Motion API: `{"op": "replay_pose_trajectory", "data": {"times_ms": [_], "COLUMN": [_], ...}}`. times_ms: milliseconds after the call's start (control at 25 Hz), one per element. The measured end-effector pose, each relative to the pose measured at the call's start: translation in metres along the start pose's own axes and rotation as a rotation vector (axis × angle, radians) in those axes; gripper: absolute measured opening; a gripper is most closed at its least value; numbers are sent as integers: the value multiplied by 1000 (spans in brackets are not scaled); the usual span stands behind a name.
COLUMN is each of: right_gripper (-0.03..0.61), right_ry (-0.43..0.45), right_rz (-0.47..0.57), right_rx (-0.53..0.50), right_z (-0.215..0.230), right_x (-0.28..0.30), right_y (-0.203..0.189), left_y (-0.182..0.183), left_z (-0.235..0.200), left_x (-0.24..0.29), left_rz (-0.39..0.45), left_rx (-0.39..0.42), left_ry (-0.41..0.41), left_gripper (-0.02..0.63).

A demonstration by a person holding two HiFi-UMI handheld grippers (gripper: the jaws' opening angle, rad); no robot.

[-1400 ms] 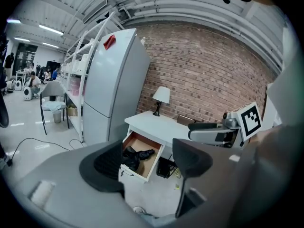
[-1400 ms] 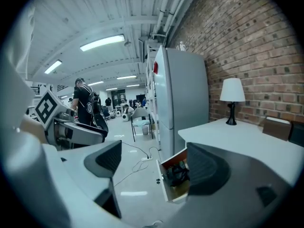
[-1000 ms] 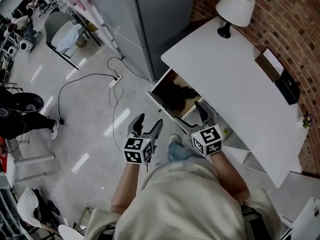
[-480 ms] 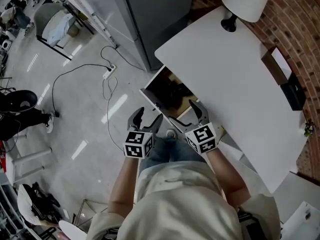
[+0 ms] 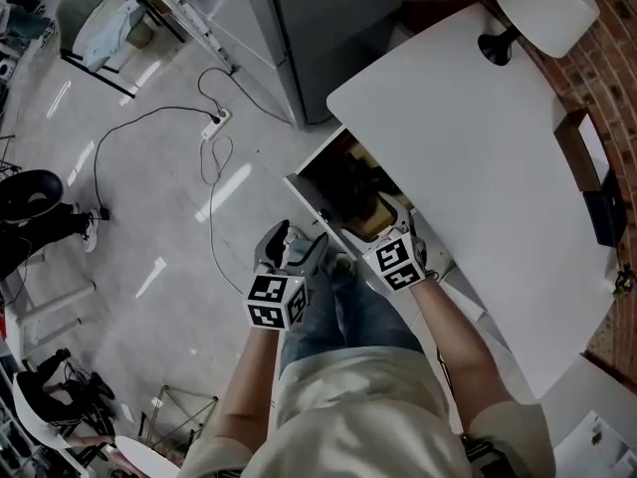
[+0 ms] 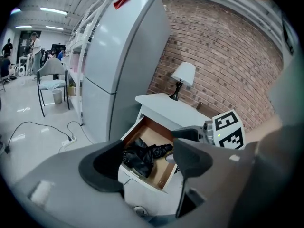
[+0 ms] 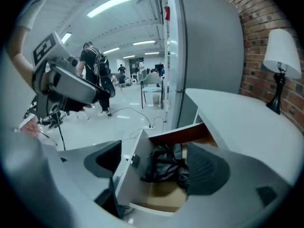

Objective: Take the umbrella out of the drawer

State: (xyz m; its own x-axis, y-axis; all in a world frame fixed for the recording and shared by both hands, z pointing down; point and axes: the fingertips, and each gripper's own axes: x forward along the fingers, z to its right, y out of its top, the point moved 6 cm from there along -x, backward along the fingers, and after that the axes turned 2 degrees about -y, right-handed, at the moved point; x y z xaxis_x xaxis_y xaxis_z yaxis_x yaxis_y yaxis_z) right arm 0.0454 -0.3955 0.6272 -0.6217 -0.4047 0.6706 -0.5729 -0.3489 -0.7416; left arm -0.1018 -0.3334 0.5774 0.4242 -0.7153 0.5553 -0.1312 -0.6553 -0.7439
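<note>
The white desk's wooden drawer (image 5: 317, 205) stands pulled open. Inside it lies a crumpled black folded umbrella (image 5: 350, 177), also seen in the left gripper view (image 6: 141, 156) and the right gripper view (image 7: 165, 164). My right gripper (image 5: 398, 219) hangs open over the drawer's near right corner, with nothing between its fingers; the umbrella lies just beyond its jaws (image 7: 153, 152). My left gripper (image 5: 294, 245) is open and empty in front of the drawer's front panel (image 6: 142, 184), short of the umbrella.
A white desk top (image 5: 478, 157) with a lamp (image 5: 542, 8) covers the drawer's right side. A grey fridge (image 5: 318, 28) stands behind, against a brick wall (image 5: 607, 78). A power strip and cable (image 5: 214, 122) lie on the floor. The person's knees (image 5: 343, 307) are below the grippers.
Both grippers have sunk toward the drawer. The right one has come over the drawer's near corner, and the left one has dropped lower in front of it. Both jaws stay open.
</note>
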Motion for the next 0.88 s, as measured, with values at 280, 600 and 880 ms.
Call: {"op": "replay_pose_trajectory", "data": {"times_ms": [280, 600, 880], "right_gripper": [414, 449, 492], "right_ry": [34, 103, 158], "right_rz": [-201, -339, -484], "right_rx": [-190, -339, -428], "right_z": [19, 33, 38], "right_x": [77, 141, 183], "right_y": [-36, -70, -101], "left_y": [-9, -21, -33], "left_z": [-43, -76, -85], "left_x": [12, 21, 24], "left_rz": [-20, -42, -85], "left_rx": [-44, -71, -147], "left_ry": [14, 26, 20], "left_gripper": [319, 319, 319]}}
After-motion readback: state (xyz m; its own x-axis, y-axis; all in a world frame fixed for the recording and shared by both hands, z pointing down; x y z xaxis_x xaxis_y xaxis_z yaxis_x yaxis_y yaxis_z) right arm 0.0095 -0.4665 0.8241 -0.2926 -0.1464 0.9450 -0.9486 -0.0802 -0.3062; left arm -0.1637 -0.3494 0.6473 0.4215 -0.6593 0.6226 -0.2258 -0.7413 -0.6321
